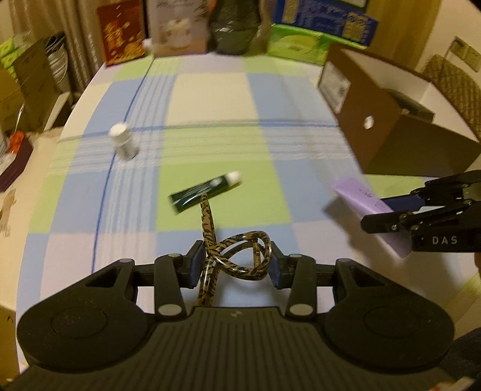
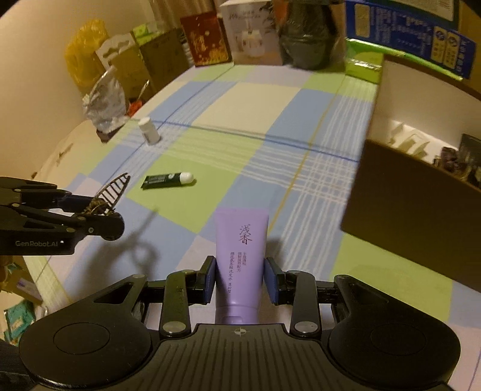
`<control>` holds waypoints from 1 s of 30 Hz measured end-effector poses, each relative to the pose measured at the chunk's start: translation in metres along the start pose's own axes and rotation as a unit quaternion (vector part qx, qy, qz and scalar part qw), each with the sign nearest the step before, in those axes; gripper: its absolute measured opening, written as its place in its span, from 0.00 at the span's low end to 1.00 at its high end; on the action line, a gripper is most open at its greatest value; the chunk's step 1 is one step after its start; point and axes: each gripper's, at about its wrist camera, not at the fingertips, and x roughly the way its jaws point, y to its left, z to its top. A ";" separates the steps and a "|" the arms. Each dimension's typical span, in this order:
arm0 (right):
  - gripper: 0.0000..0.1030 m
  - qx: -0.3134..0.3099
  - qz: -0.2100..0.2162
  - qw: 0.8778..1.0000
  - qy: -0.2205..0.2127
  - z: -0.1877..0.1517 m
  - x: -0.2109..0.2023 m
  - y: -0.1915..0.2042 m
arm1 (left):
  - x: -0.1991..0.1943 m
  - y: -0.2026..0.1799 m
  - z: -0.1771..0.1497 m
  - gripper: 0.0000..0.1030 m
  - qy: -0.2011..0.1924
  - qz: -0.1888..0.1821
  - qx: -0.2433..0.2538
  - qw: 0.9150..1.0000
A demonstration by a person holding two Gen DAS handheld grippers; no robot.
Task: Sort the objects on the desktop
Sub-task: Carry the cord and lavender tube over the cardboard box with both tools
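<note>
My left gripper (image 1: 233, 261) is shut on a tortoiseshell hair clip (image 1: 231, 255) and holds it above the checked tablecloth; the gripper also shows in the right wrist view (image 2: 99, 213). My right gripper (image 2: 240, 275) is shut on a purple tube (image 2: 240, 255), held above the cloth; it also shows in the left wrist view (image 1: 387, 213) with the tube (image 1: 360, 195). A dark green tube with a white cap (image 1: 204, 192) (image 2: 168, 180) lies on the cloth in the middle. A small white bottle (image 1: 123, 141) (image 2: 148, 130) stands at the left.
A brown cardboard box (image 1: 390, 120) (image 2: 415, 195), open on top, stands at the right with several items inside. Boxes and a dark bag (image 1: 234, 27) line the table's far edge. Cartons and a foil bag (image 2: 105, 99) stand beyond the left edge.
</note>
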 end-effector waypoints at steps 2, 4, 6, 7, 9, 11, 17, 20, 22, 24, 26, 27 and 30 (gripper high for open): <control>0.31 0.005 0.002 1.000 -0.006 -0.001 -0.008 -0.006 | -0.004 -0.011 0.005 0.36 -0.007 -0.007 0.009 1.000; 0.31 0.010 0.004 1.000 -0.016 -0.001 -0.016 -0.012 | -0.007 -0.020 0.011 0.36 -0.014 -0.012 0.017 1.000; 0.30 0.015 0.005 1.000 -0.025 0.000 -0.026 -0.017 | -0.011 -0.028 0.015 0.36 -0.020 -0.017 0.023 0.999; 0.30 0.018 0.007 0.999 -0.030 0.000 -0.029 -0.020 | -0.012 -0.033 0.018 0.36 -0.023 -0.019 0.027 0.999; 0.30 0.024 0.011 0.999 -0.040 0.001 -0.039 -0.026 | -0.015 -0.041 0.023 0.36 -0.029 -0.024 0.033 0.999; 0.30 0.027 0.011 0.998 -0.051 0.003 -0.049 -0.031 | -0.018 -0.050 0.029 0.36 -0.037 -0.030 0.039 0.998; 0.30 0.040 0.013 0.996 -0.084 0.008 -0.077 -0.048 | -0.025 -0.078 0.050 0.36 -0.061 -0.051 0.060 0.995; 0.30 0.048 0.009 0.994 -0.100 0.010 -0.092 -0.059 | -0.025 -0.094 0.060 0.36 -0.070 -0.061 0.072 0.993; 0.30 0.058 0.003 0.992 -0.109 0.012 -0.101 -0.069 | -0.025 -0.104 0.067 0.36 -0.076 -0.068 0.079 0.992; 0.30 0.066 -0.006 0.991 -0.119 0.013 -0.109 -0.080 | -0.024 -0.115 0.075 0.36 -0.082 -0.076 0.084 0.990; 0.30 0.075 -0.016 0.989 -0.126 0.016 -0.118 -0.092 | -0.023 -0.126 0.084 0.36 -0.086 -0.085 0.090 0.989; 0.30 0.080 -0.021 0.988 -0.131 0.017 -0.122 -0.098 | -0.022 -0.131 0.088 0.36 -0.088 -0.089 0.094 0.988; 0.30 0.095 -0.035 0.985 -0.143 0.022 -0.130 -0.117 | -0.017 -0.148 0.102 0.36 -0.095 -0.100 0.106 0.985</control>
